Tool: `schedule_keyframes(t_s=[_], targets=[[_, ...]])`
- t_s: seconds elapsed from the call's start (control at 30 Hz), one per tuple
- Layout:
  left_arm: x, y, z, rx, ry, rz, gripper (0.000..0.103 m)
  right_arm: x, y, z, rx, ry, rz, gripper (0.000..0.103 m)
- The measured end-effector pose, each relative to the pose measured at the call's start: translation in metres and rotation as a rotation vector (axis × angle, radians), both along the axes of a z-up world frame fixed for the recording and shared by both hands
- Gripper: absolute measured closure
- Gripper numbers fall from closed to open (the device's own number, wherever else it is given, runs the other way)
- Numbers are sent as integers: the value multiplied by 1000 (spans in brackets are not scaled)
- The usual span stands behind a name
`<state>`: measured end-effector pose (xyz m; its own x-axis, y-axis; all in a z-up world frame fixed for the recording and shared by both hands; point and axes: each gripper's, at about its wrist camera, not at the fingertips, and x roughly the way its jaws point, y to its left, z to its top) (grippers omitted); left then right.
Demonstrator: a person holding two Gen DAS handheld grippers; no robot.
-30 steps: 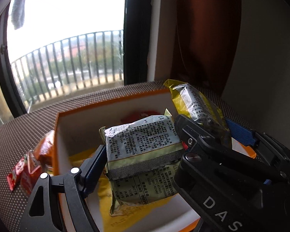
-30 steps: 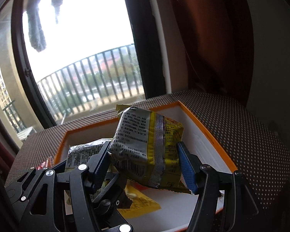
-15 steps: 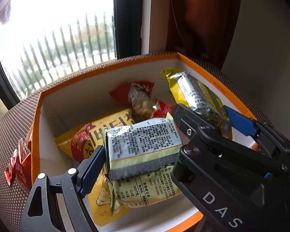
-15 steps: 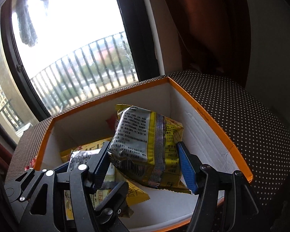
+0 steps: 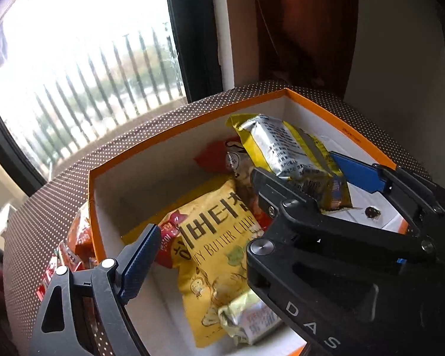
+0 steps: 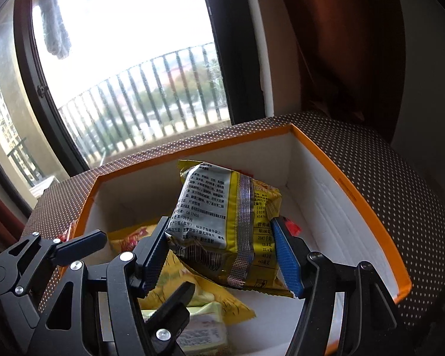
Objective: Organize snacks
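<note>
Right wrist: my right tongs (image 6: 222,255) pinch yellow packet (image 6: 225,222) upright above box (image 6: 356,195) floor; left tongs (image 5: 198,237) spread, empty.

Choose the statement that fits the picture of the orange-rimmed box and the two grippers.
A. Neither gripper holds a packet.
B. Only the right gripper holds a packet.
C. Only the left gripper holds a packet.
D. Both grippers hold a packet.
B: the right gripper clamps the yellow-and-silver packet above the box, while the left gripper is open with nothing between its fingers.
</note>
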<state>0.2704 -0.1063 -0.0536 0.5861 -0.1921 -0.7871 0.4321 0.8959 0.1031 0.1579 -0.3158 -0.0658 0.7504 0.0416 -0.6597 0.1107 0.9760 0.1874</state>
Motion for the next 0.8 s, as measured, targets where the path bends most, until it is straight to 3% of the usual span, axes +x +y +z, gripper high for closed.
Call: schedule_keyframes(t_s=[0.2, 0.43, 0.63, 0.8], targets=[[6, 3, 0, 0, 30, 19, 14, 18, 5, 0, -1, 26, 5, 34], [15, 4, -8, -10, 131, 40, 14, 38, 11, -5, 1, 144, 12, 29], [12, 1, -9, -33, 166, 40, 14, 34, 13, -4, -16, 169, -9, 18], [-1, -3, -11, -40, 184, 23, 14, 23, 11, -5, -22, 182, -35, 16]])
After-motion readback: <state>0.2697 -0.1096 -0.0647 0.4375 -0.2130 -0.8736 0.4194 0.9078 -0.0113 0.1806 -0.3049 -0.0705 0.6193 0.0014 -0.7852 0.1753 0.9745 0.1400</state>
